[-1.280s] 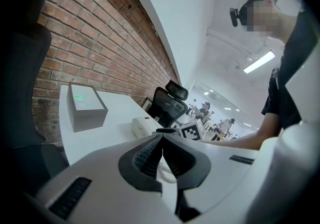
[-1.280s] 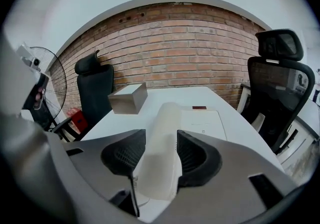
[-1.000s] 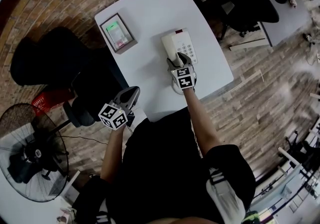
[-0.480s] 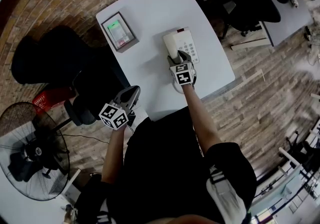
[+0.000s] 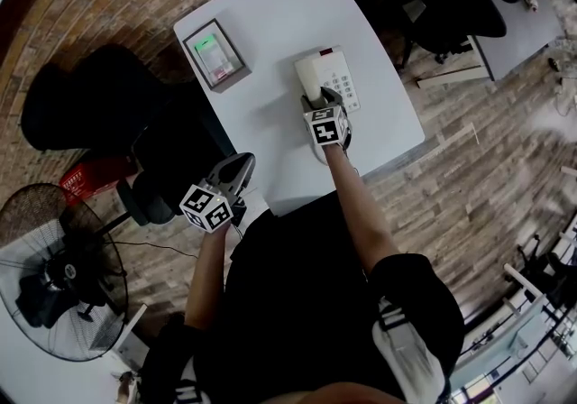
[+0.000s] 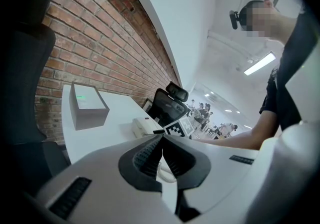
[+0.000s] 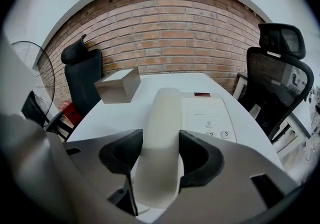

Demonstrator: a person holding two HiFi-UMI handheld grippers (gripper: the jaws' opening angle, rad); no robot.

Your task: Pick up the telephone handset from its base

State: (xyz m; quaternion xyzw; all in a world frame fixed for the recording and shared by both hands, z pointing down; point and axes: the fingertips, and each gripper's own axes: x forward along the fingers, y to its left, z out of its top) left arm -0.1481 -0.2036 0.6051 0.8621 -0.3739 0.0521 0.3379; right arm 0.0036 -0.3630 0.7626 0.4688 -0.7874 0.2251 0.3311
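A cream telephone base (image 5: 335,78) (image 7: 207,112) with a keypad sits on the white table (image 5: 270,23). Its handset (image 5: 309,79) (image 7: 161,118) lies along the base's left side. My right gripper (image 5: 325,107) (image 7: 161,154) has come in from the near end, and its dark pads (image 7: 122,155) press against both sides of the handset. The handset still rests on the base. My left gripper (image 5: 236,169) (image 6: 161,143) hangs off the table's near-left edge, jaws together and holding nothing. A coiled cord (image 6: 165,170) lies near the phone.
A grey box with a green-lit top (image 5: 215,55) (image 7: 117,87) stands at the table's far left. Black office chairs (image 5: 162,136) (image 7: 277,75) flank the table. A standing fan (image 5: 54,289) is at the left, and a brick wall (image 7: 170,33) runs behind.
My right gripper has slid forward along the handset, toward the base, and now grips its sides. The left gripper has stayed where it was.
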